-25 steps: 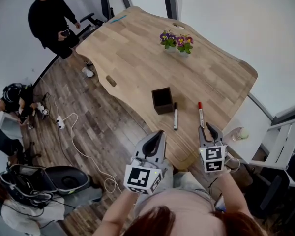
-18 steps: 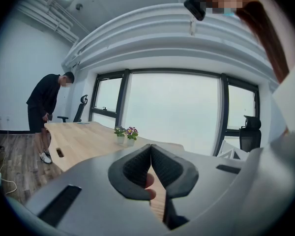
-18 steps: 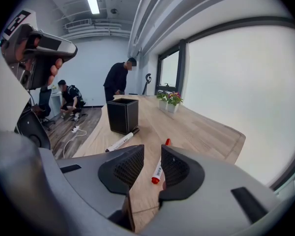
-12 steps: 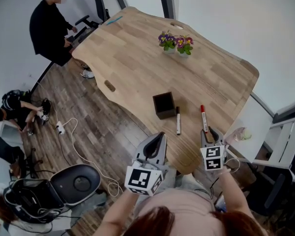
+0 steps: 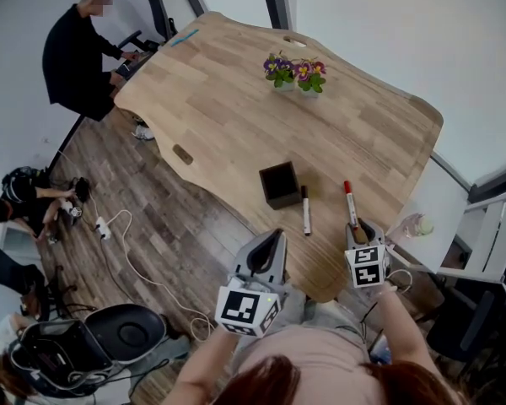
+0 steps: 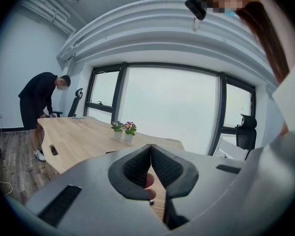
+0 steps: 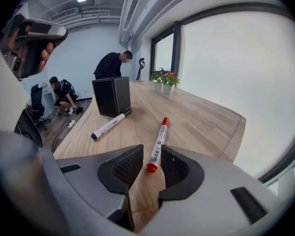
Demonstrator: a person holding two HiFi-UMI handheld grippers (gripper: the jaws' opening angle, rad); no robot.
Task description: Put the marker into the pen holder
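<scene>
Red marker point(image 5: 349, 203): white barrel with print, red at both ends; lies flat on the wooden table point(image 5: 236, 99), right of centre in the head view, running nearly top to bottom of the frame.
Black marker point(image 5: 305, 208): white barrel, black ends; lies flat, left of the red marker and almost parallel to it, well apart; its upper end is just beside the pen holder.
Pen holder point(image 5: 280, 184): black square box, upright, open top, dark inside; near frame centre.
</scene>
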